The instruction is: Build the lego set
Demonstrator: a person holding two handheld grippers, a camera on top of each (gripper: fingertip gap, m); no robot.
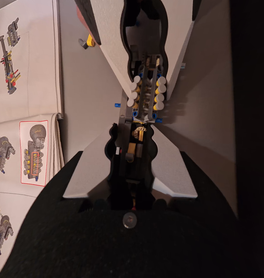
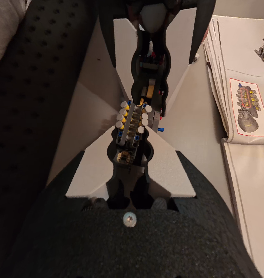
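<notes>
A long lego assembly is held between both grippers above the table. Its engine block (image 1: pixel 146 96) has two rows of grey-capped yellow pistons and blue pins, and it also shows in the right wrist view (image 2: pixel 131 120). My left gripper (image 1: pixel 132 126) is shut on the dark chassis end with tan gears and a yellow part. My right gripper (image 2: pixel 129 132) is shut on the engine end. Each gripper shows in the other's view, coming in from the top: the right gripper (image 1: pixel 147 78) and the left gripper (image 2: pixel 149 102). A blue pin (image 1: pixel 117 105) sticks out from the grey side beam.
An open instruction booklet (image 1: pixel 23 75) lies to the left in the left wrist view and to the right in the right wrist view (image 2: pixel 241 105). A loose yellow and grey piece (image 1: pixel 87 41) lies on the light table. A black perforated surface (image 2: pixel 30 75) lies beside the table.
</notes>
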